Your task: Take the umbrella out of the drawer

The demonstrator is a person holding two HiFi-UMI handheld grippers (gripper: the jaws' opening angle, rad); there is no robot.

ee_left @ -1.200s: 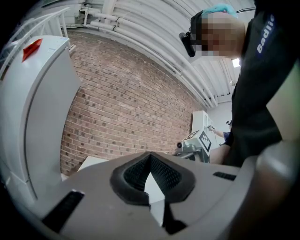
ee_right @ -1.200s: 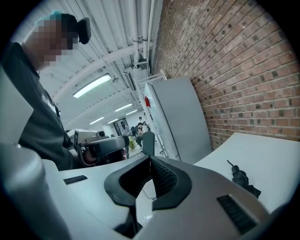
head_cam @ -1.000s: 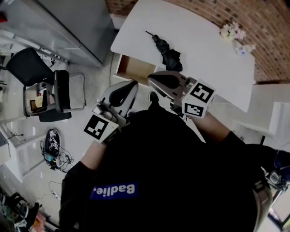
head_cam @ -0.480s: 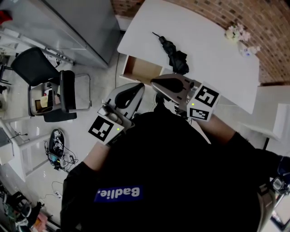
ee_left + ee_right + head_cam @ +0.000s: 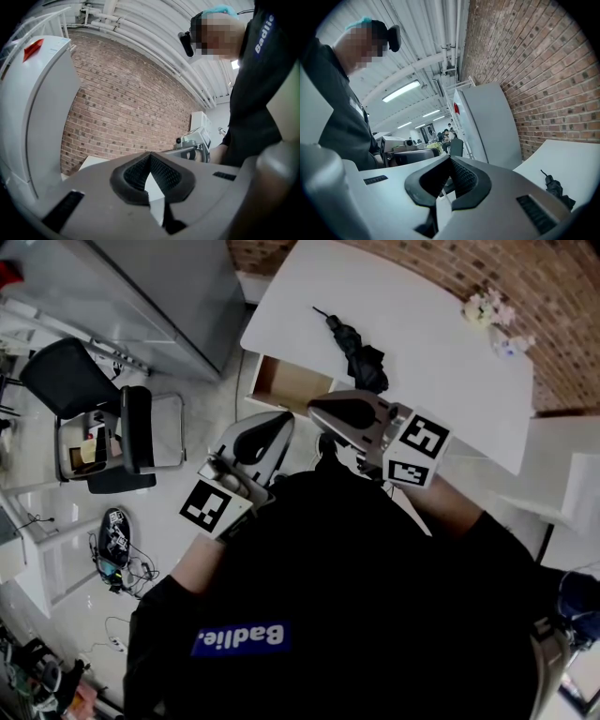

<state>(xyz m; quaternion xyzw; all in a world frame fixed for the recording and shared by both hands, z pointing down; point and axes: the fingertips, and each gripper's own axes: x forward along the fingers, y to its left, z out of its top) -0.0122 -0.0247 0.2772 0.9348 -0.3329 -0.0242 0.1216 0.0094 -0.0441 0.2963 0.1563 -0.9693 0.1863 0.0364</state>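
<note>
A black folded umbrella lies on the white table, also seen low at the right of the right gripper view as the umbrella. Under the table's near edge a wooden drawer stands pulled open and looks empty. My left gripper and right gripper are held close to the person's chest, short of the table, pointing towards each other. In the left gripper view the left gripper is shut with nothing in it. So is the right gripper.
A grey cabinet stands left of the table and a black office chair on the floor at the left. A small bunch of flowers sits at the table's far right by the brick wall. Cables lie on the floor.
Both grippers stay shut and in the same place in front of the person. Only the head camera's view has shifted slightly.
</note>
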